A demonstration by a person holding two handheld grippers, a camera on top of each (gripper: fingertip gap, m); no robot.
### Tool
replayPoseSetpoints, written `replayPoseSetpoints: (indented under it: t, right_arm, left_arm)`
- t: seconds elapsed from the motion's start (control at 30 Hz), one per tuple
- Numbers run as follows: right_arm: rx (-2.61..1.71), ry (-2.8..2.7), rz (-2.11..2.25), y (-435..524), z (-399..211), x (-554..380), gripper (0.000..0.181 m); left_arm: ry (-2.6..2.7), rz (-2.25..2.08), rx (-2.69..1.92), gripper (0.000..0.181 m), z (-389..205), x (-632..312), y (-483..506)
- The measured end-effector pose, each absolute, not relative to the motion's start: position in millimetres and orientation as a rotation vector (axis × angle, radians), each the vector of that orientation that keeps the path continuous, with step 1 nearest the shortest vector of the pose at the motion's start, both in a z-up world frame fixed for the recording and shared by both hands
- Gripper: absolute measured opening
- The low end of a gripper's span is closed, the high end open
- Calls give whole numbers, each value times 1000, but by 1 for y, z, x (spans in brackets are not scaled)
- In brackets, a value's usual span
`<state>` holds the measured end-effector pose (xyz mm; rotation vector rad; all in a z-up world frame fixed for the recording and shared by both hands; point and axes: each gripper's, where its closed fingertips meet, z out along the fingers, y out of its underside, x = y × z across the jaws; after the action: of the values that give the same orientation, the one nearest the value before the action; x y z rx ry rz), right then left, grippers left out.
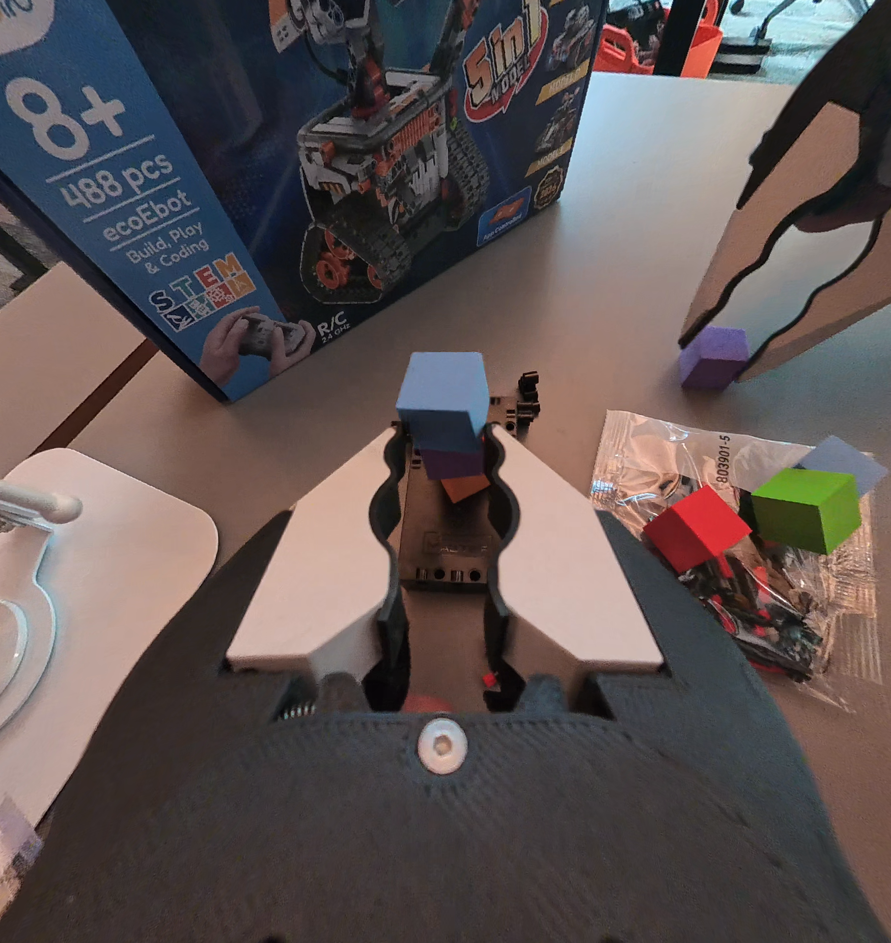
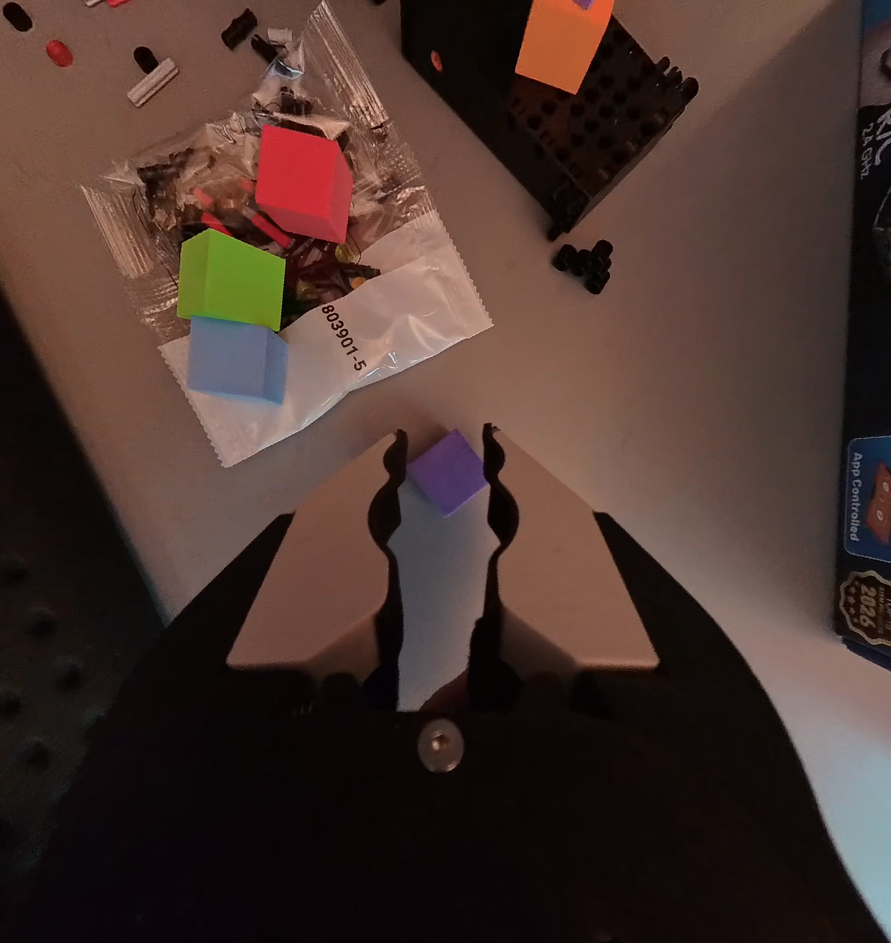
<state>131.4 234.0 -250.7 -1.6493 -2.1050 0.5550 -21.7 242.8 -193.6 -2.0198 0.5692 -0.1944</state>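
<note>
My left gripper point(image 1: 443, 433) is shut on a blue cube point(image 1: 441, 388). The cube tops a leaning stack with a dark purple cube point(image 1: 453, 462) and an orange cube point(image 1: 464, 487) below it. The stack stands on a black studded block point(image 1: 443, 546). My right gripper point(image 2: 443, 433) points down at the table and is shut on a small purple cube point(image 2: 448, 472), touching two opposite corners. That cube rests on the table. The left wrist view shows it too point(image 1: 714, 357), far right. The orange cube point(image 2: 561, 46) and black block point(image 2: 596, 127) show at the top of the right wrist view.
A clear bag of small parts point(image 2: 392, 326) carries a red cube point(image 2: 300, 183), a green cube point(image 2: 229, 278) and a light blue cube point(image 2: 234, 360). A tall blue toy box point(image 1: 280, 178) stands behind the stack. A white base point(image 1: 101, 536) lies at the left. A small black connector point(image 2: 586, 265) lies loose. Across from one pair of fingers to the other is roughly 15 cm.
</note>
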Motion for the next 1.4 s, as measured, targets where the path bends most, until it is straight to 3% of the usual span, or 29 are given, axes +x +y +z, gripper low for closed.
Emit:
replayPoseSetpoints:
  t: [0.13,0.7,0.93,1.4]
  right_arm:
    - [-1653,-2104,565,234,-254,134,26]
    - [-1653,-2085,585,238,-254,145,44]
    - [-1638,-2096,581,237,-260,140,34]
    - [-1510,-1872,697,252,-191,81,35]
  left_arm:
    - [548,-206,-1998,28,-190,-24,245]
    - [559,-256,-1997,35,-194,-18,243]
    - [562,-259,-1996,38,-193,-19,242]
    - [541,-278,-1990,40,-193,-23,242]
